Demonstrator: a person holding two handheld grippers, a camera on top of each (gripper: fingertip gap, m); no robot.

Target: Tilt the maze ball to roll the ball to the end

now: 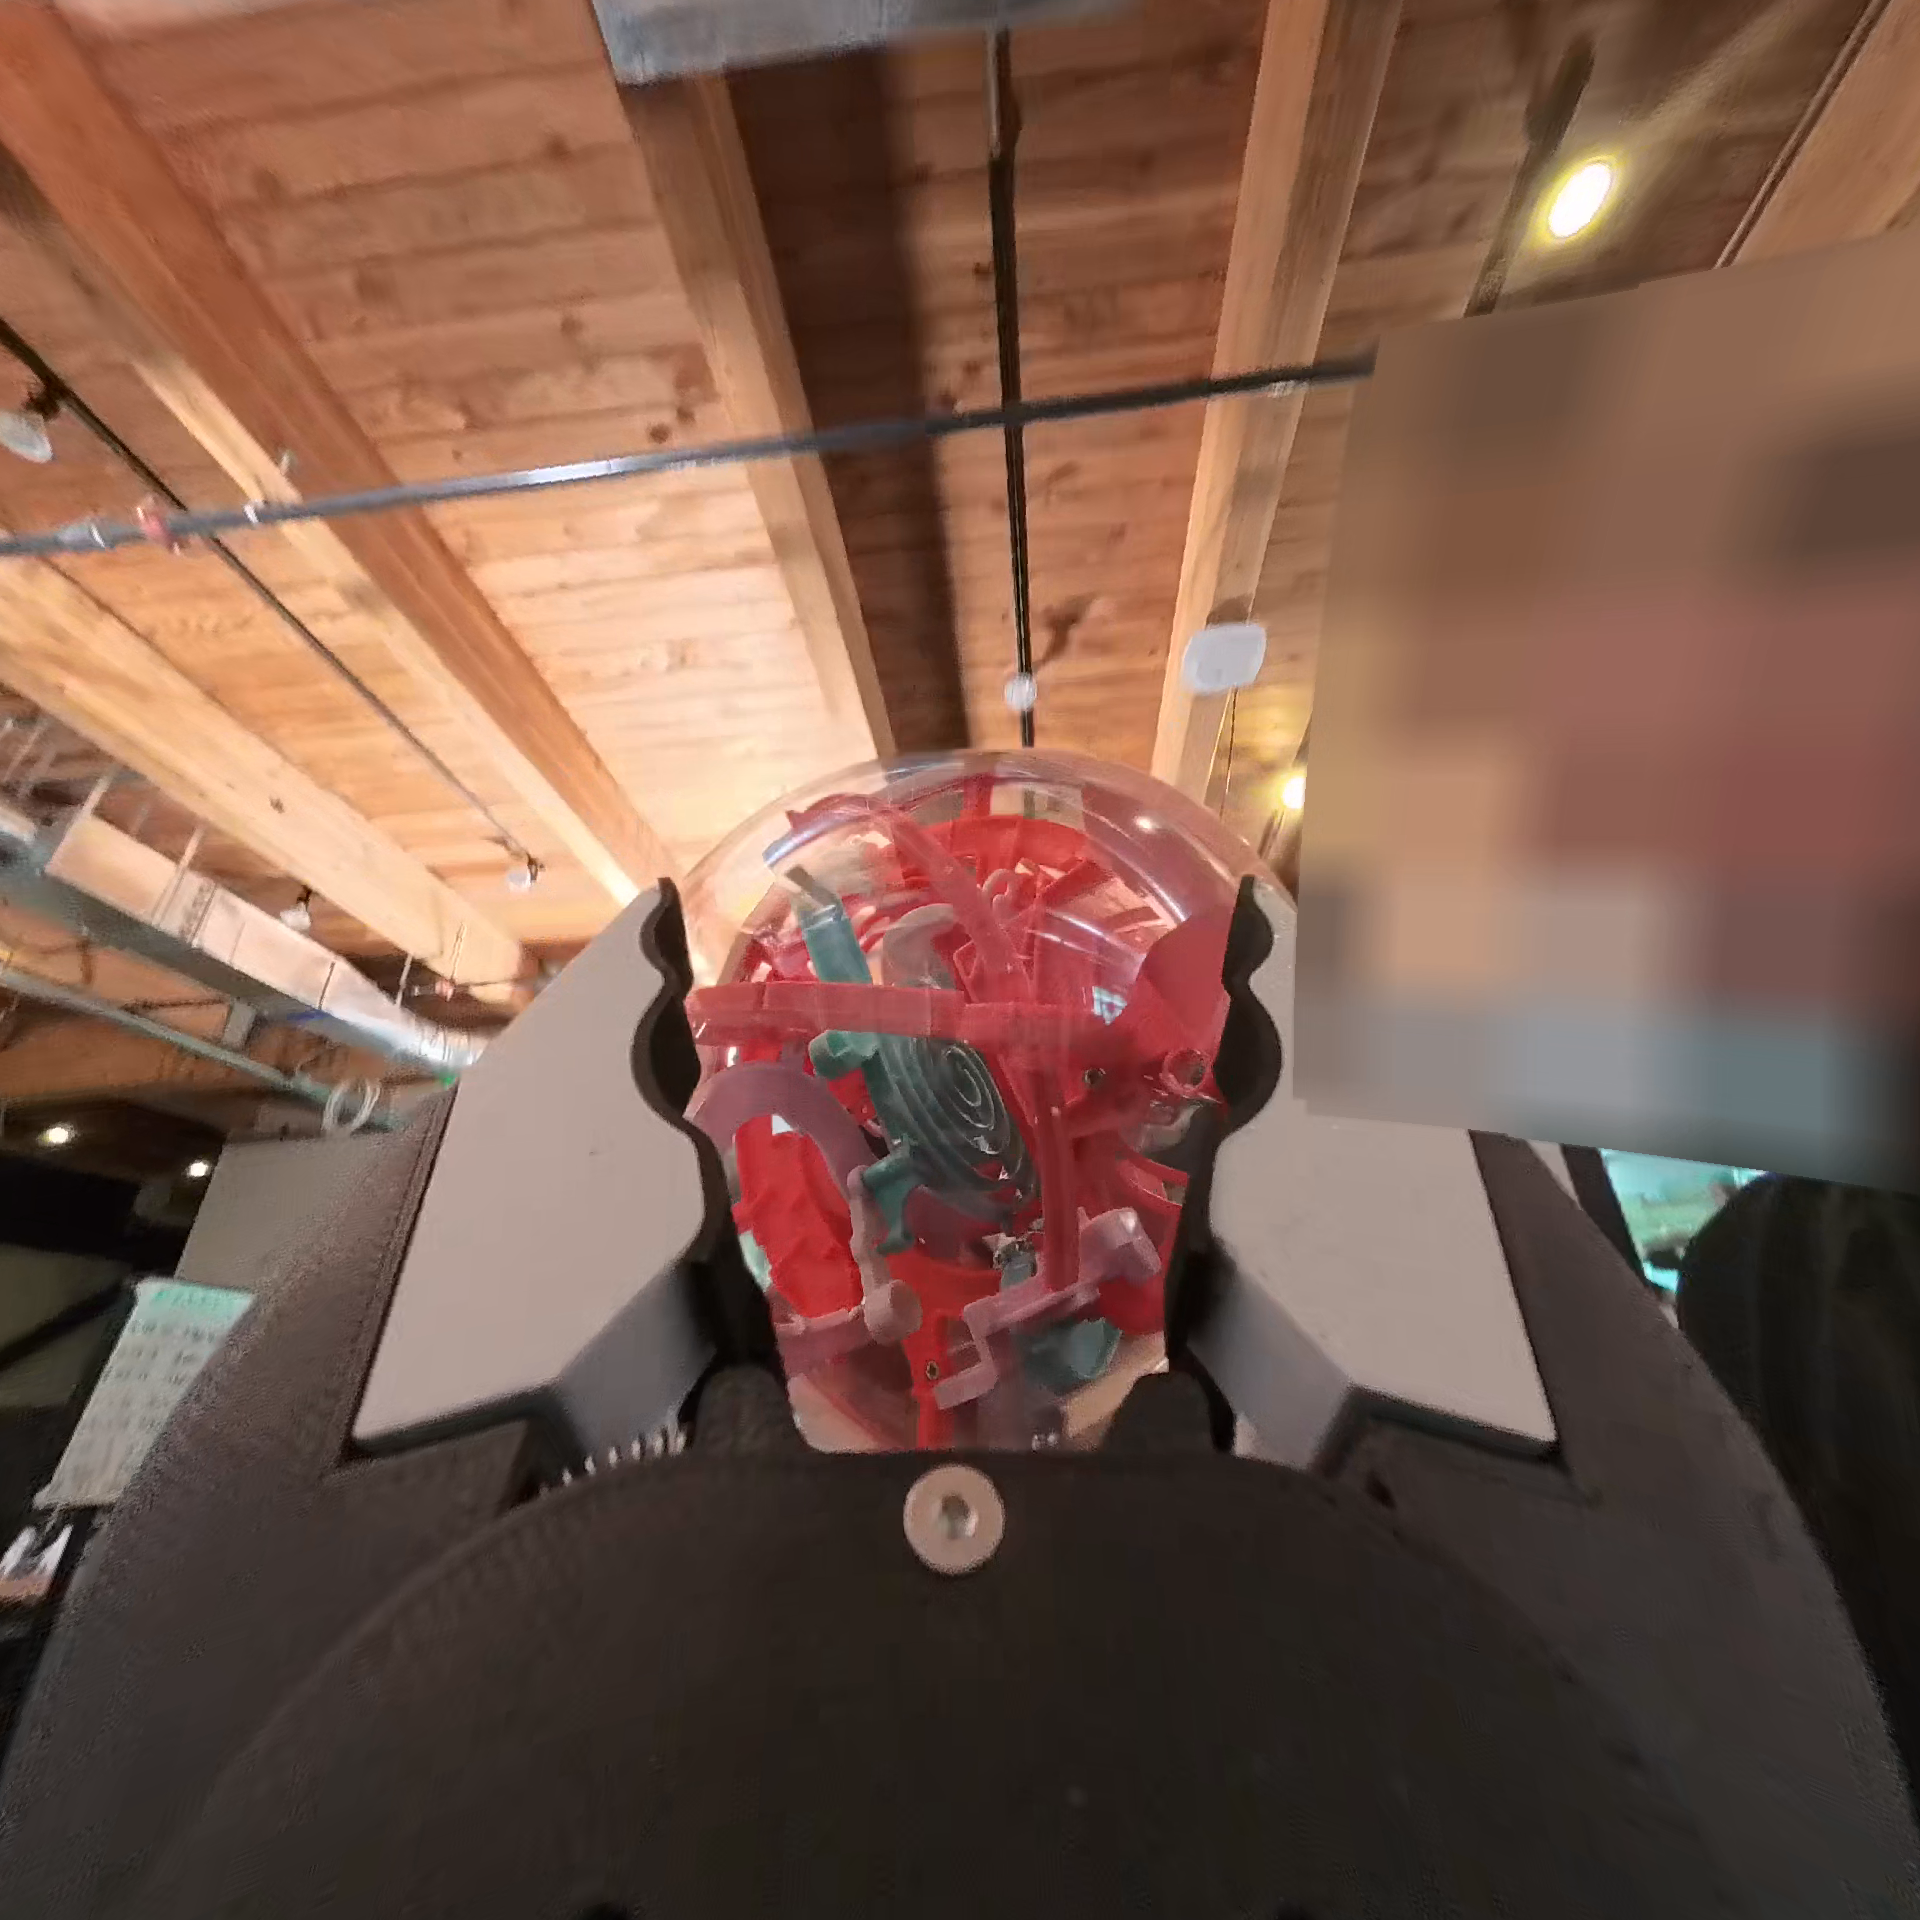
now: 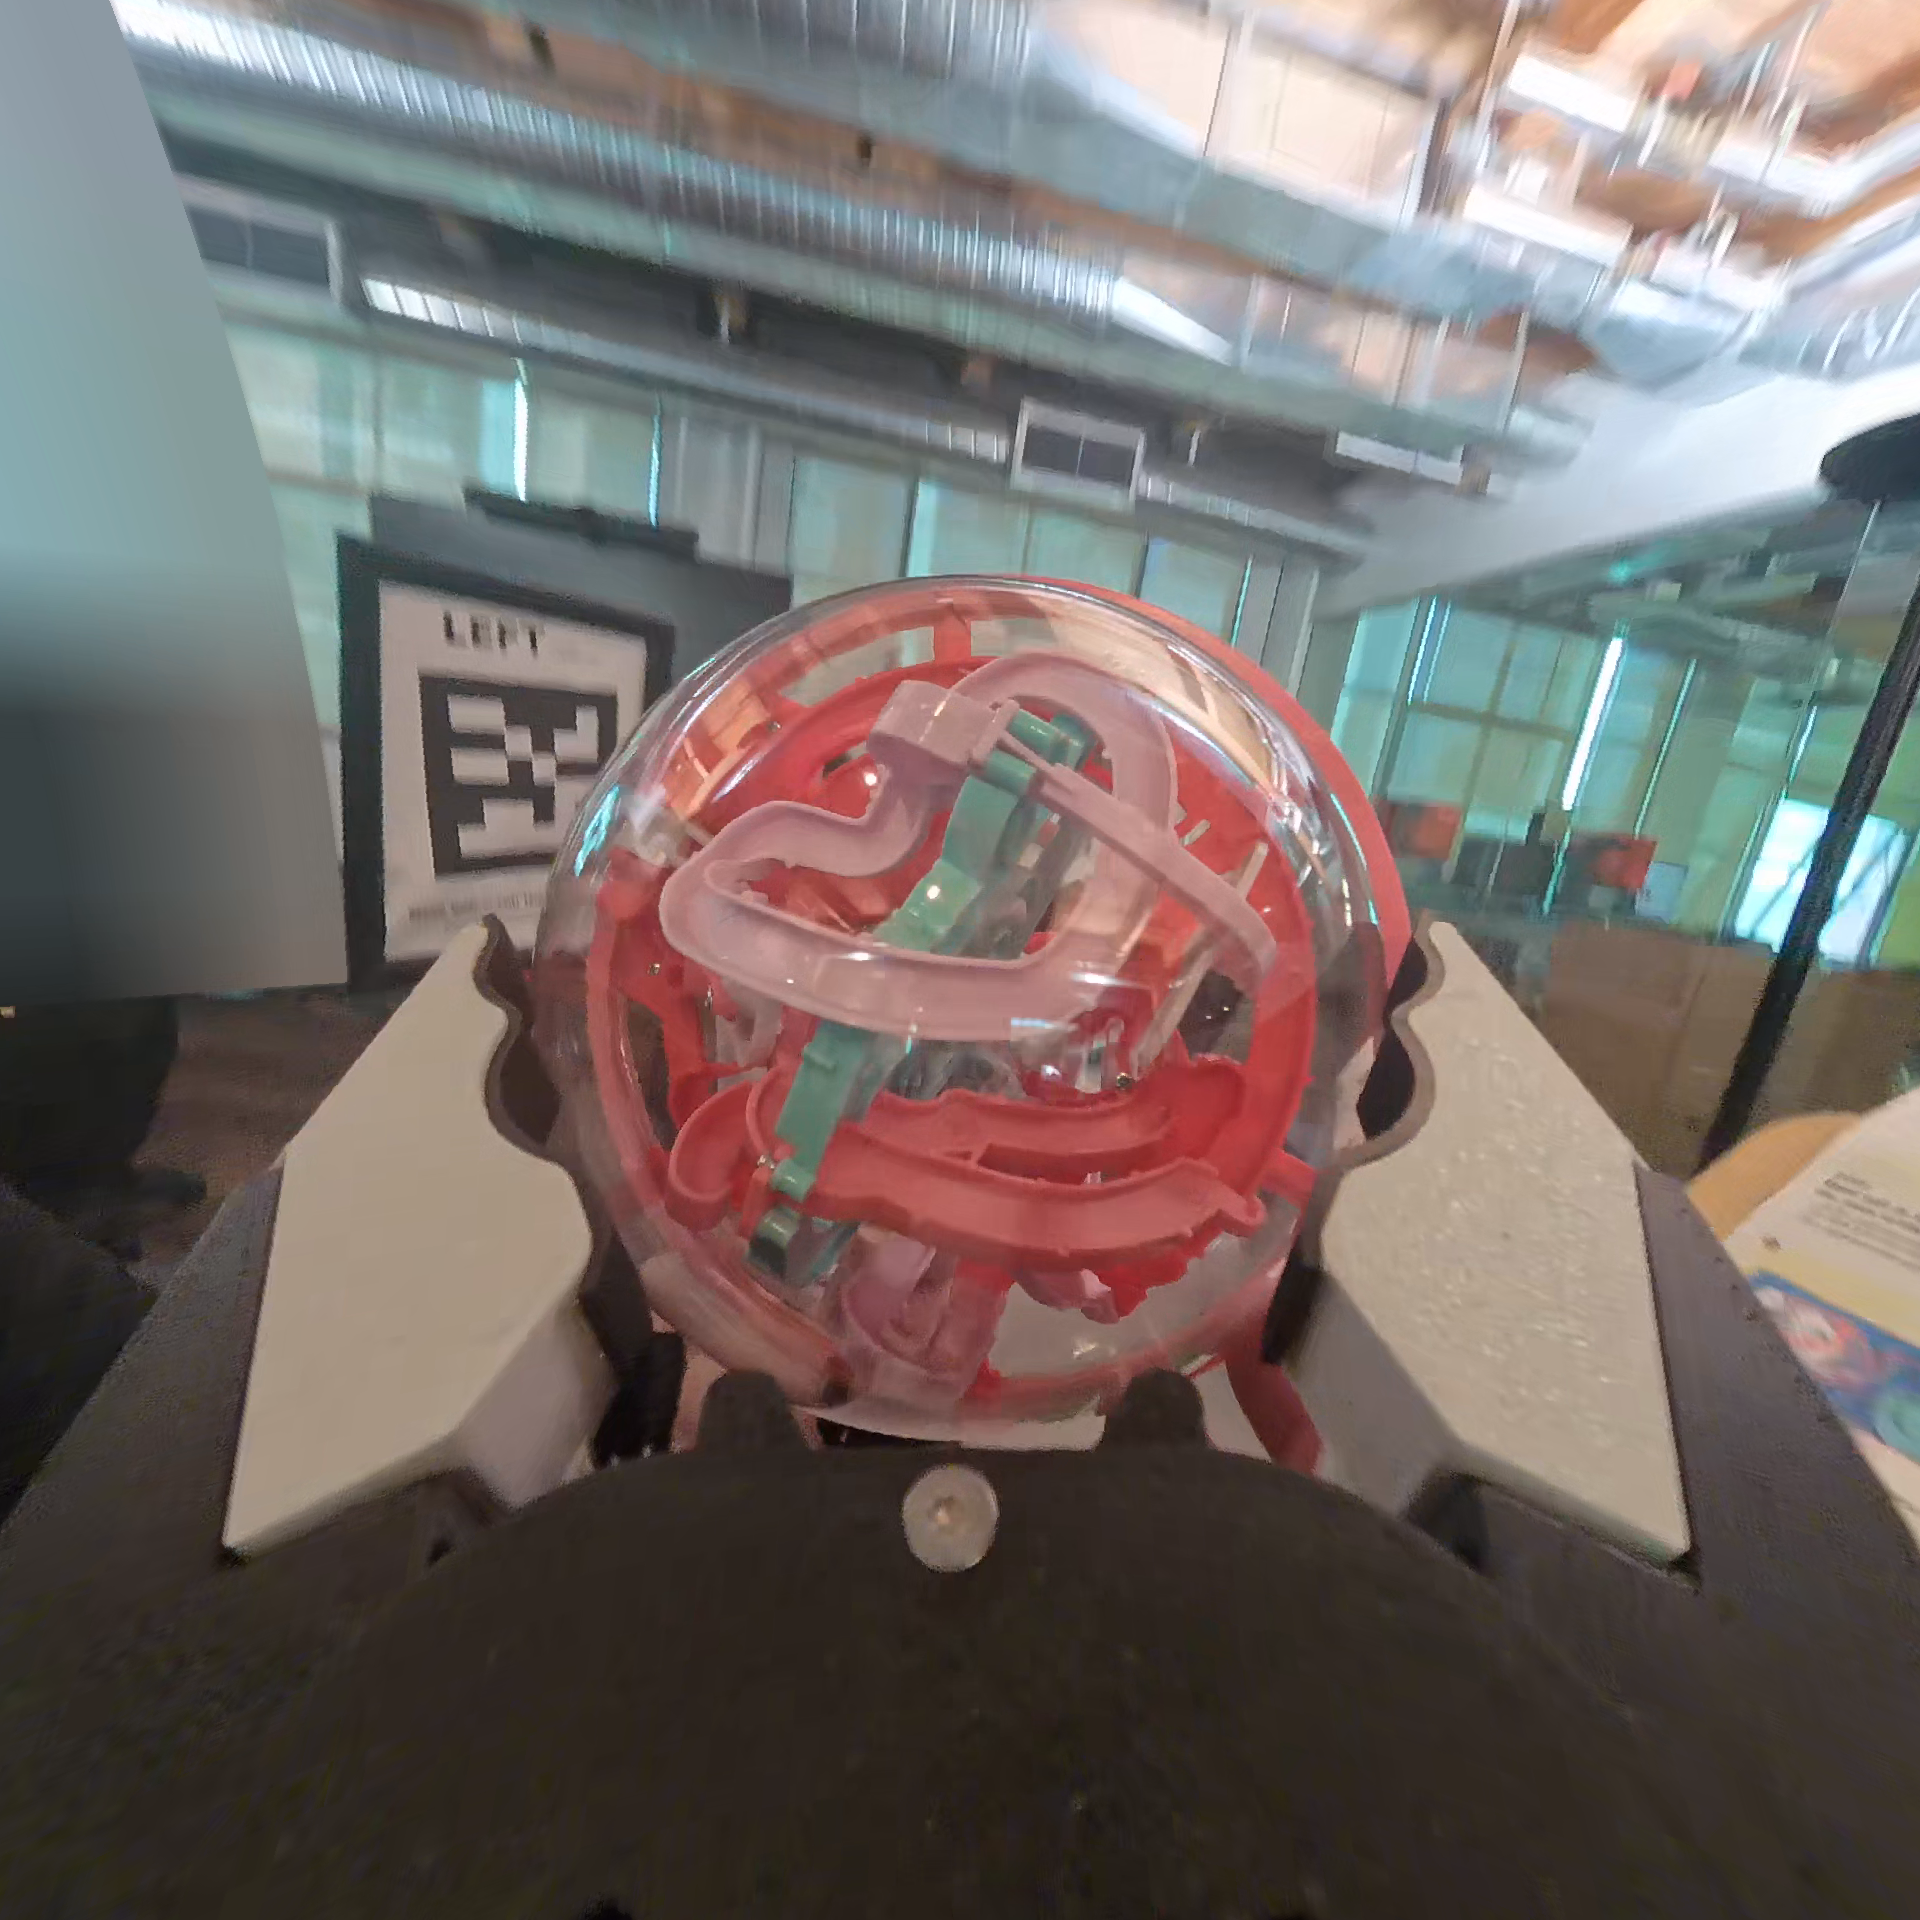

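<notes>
Maze ball (image 2: 961, 997), a clear plastic sphere packed with red, teal and pale lilac tracks, is up in the air, off any surface, pinched from two sides. In the right wrist view it fills the space between the grey fingers; in the left wrist view the same sphere (image 1: 961, 1081) sits deep between that gripper's fingers, pointed up at a wooden plank ceiling (image 1: 520, 364).

Right gripper (image 2: 961, 1039): jaws spread wide, dark pads against the shell on both sides, clamped on the sphere. The left gripper's marker plate (image 2: 509, 769) shows behind the ball.

Left gripper (image 1: 961, 997): narrower spread, wavy black pads (image 1: 665, 997) pressed on the shell near its curved flank, also gripping it.

Lilac looped track (image 2: 914, 894) faces the right camera, teal spiral disc (image 1: 956, 1132) faces the left. The small rolling ball itself: can't pick it out in either view.

Risks, as a guess: smooth curved shell and hard pads, so a twist from one gripper against the other could make the sphere slip or pop out. The left pads sit off the widest part, which looks like the weaker hold. Background blur hints at fast motion; too quick a tilt would probably throw the little ball off its track.
</notes>
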